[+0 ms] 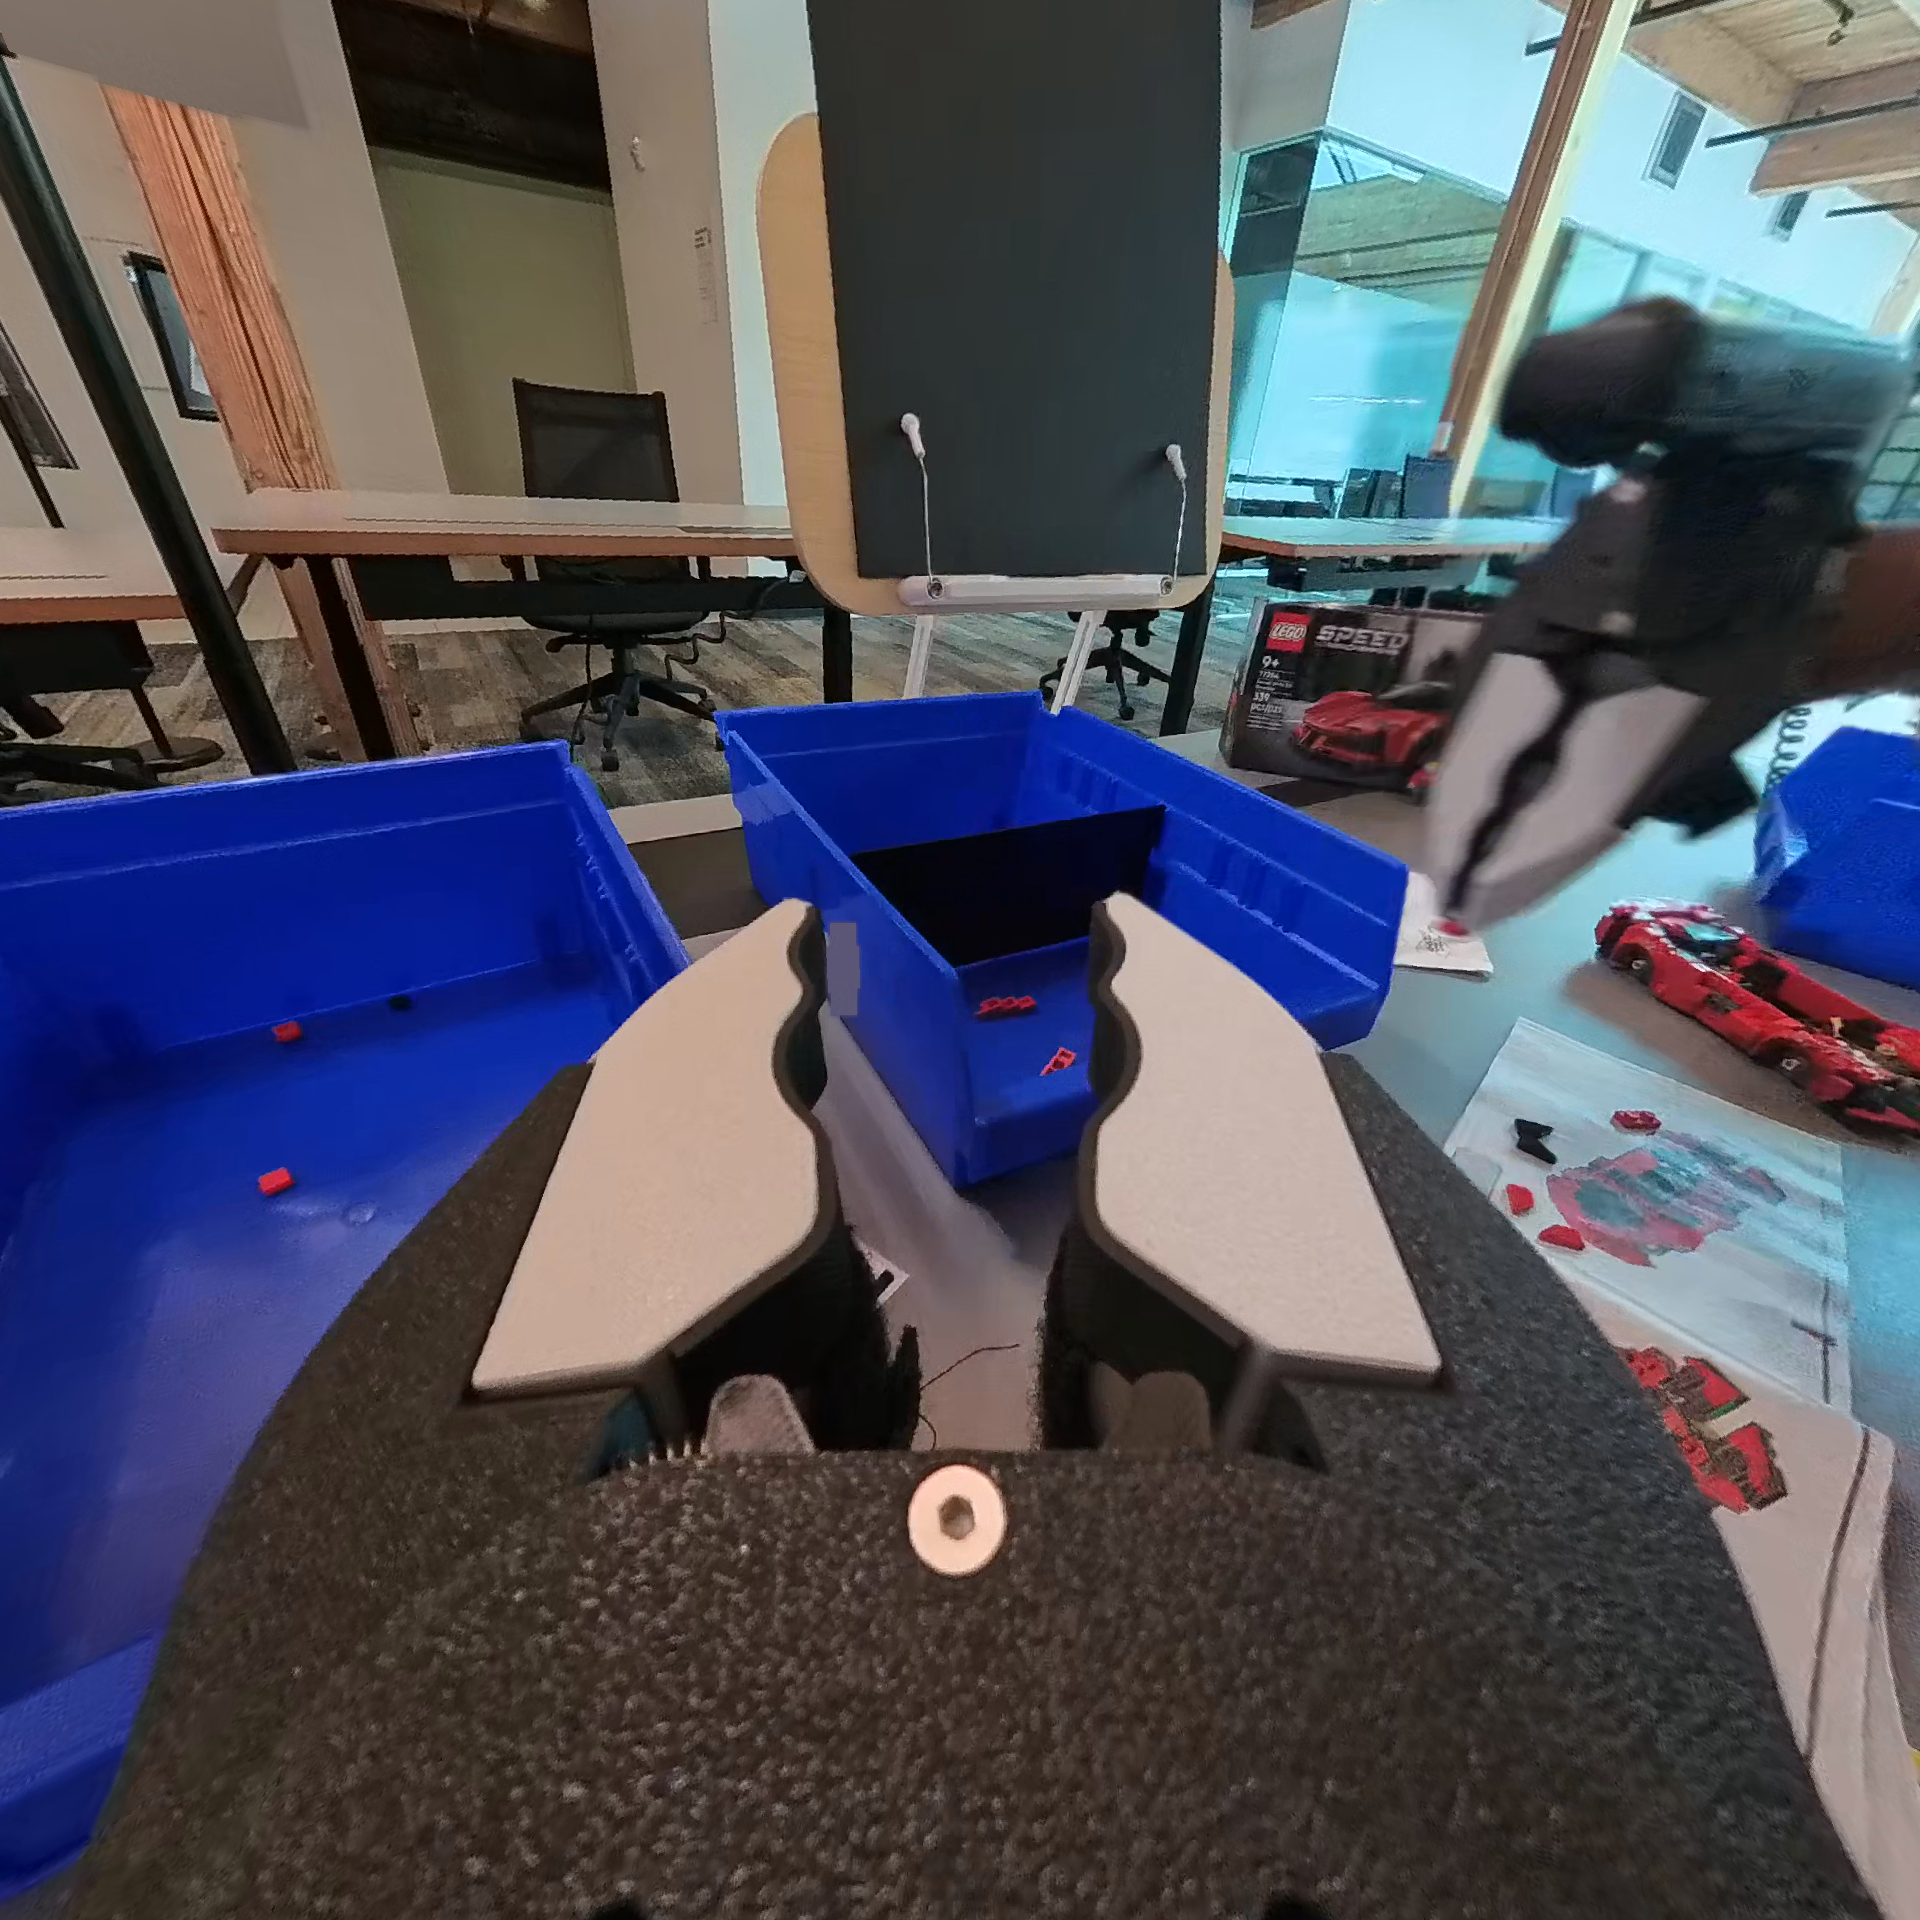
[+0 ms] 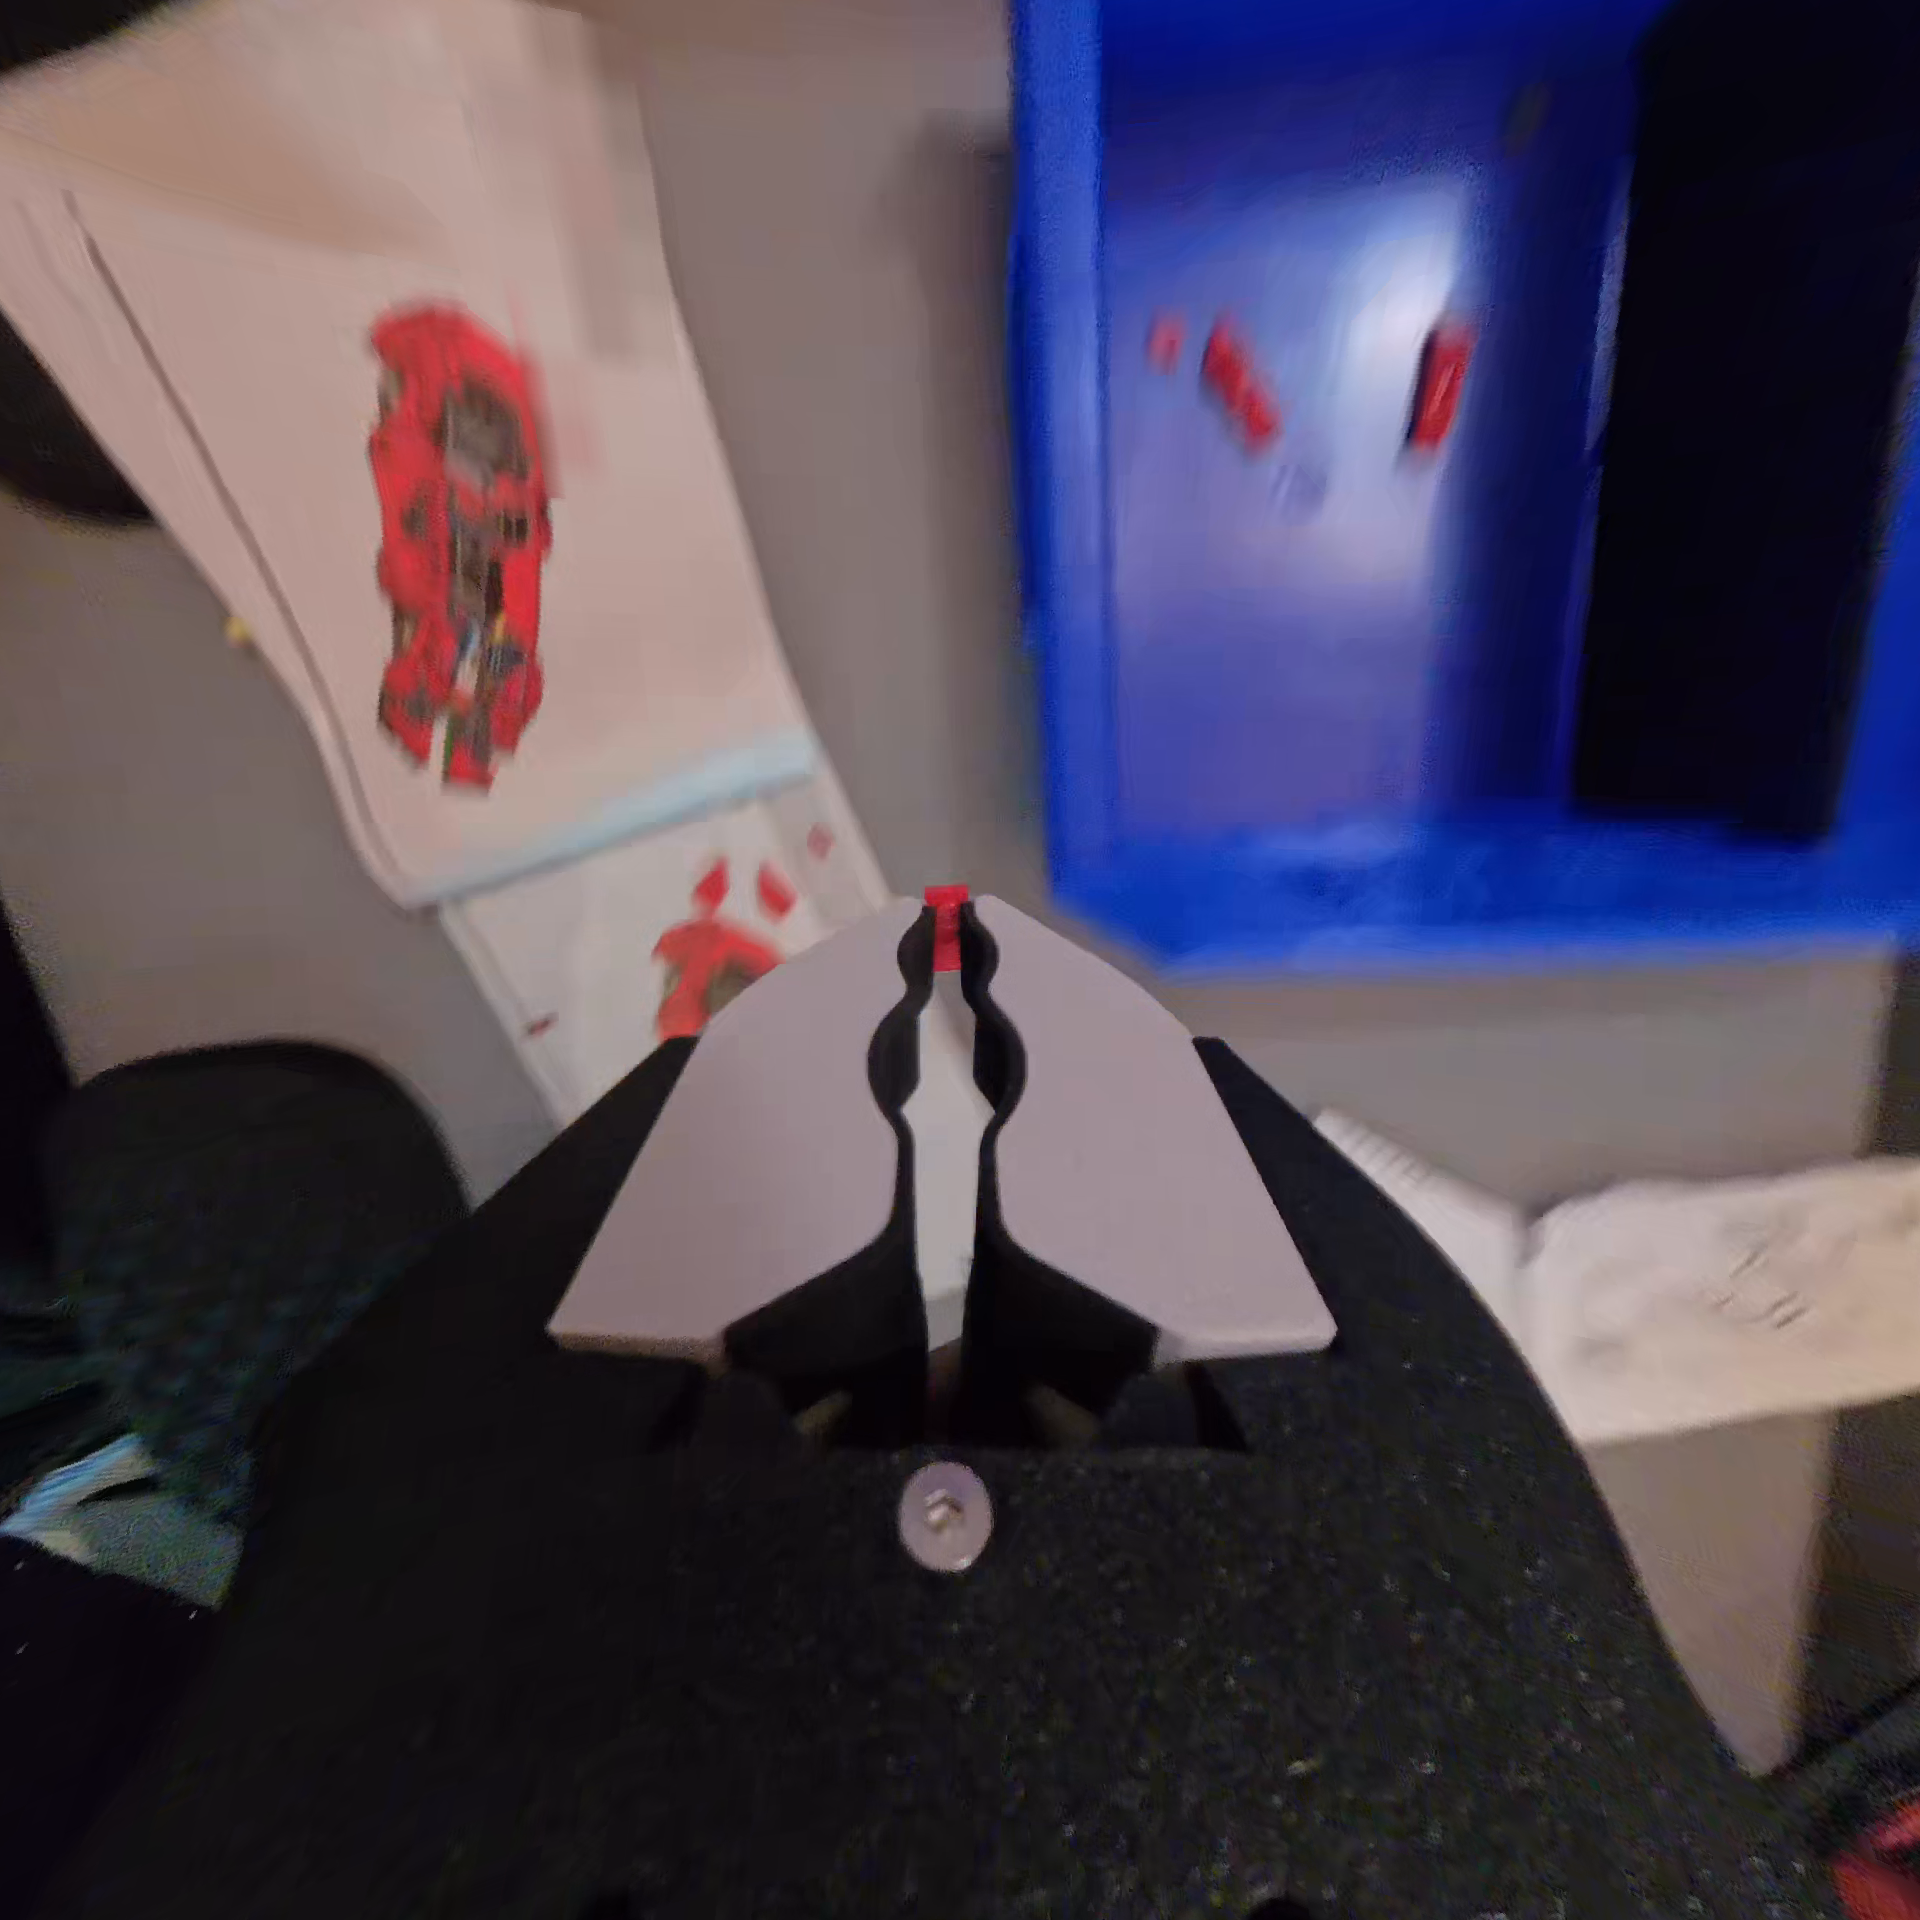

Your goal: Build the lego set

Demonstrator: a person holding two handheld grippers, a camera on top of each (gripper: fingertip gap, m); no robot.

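Observation:
My left gripper [image 1: 951, 940] is open and empty, held above the table in front of a small blue bin [image 1: 1049, 904] that holds a few red lego pieces [image 1: 1006, 1006]. My right gripper [image 2: 948, 914] is shut on a small red lego piece [image 2: 947, 928] at its fingertips. In the left wrist view the right gripper [image 1: 1455, 920] hangs blurred over a white paper, left of the partly built red lego car [image 1: 1766, 1013]. The small blue bin [image 2: 1351, 520] shows blurred in the right wrist view, with red pieces [image 2: 1236, 390] inside.
A large blue bin [image 1: 312, 987] with a few loose red pieces stands at left. An instruction booklet [image 1: 1662, 1216] with loose red and black pieces lies at right, also blurred in the right wrist view [image 2: 447, 540]. The lego box [image 1: 1340, 686] stands behind. Another blue bin [image 1: 1849, 852] sits far right. Spacing between my two grippers at the tips: around 25 cm.

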